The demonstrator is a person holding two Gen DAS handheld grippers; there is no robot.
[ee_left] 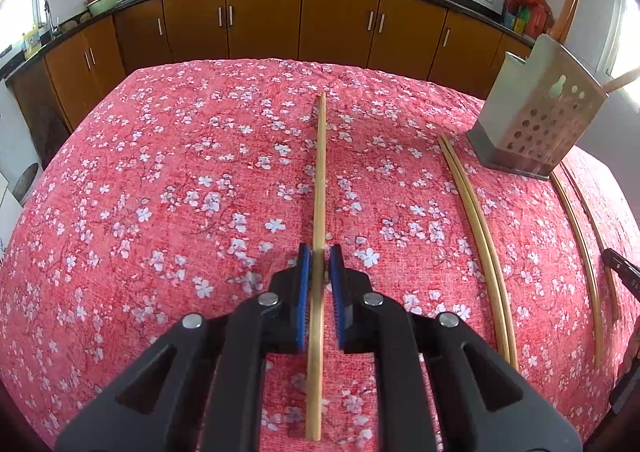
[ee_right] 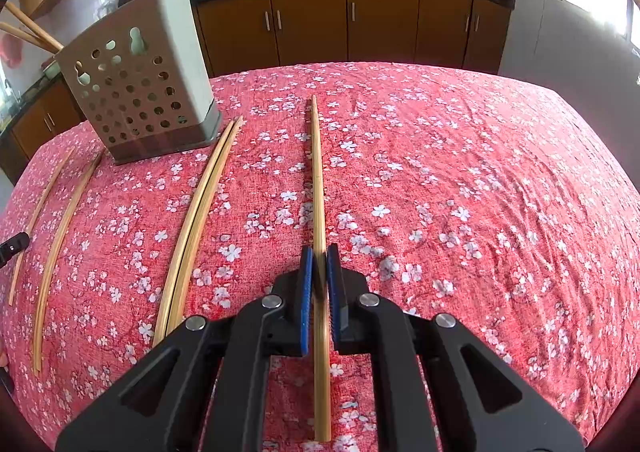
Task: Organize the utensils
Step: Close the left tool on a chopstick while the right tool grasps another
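A chopstick (ee_left: 319,180) was pinched in the closed left gripper (ee_left: 320,256), and another chopstick (ee_right: 318,180) in the closed right gripper (ee_right: 320,256), both tilted down over the middle of the table (ee_left: 160,172). The thin sticks could slip or twist. The holder (ee_right: 140,92) stood near the far edge.
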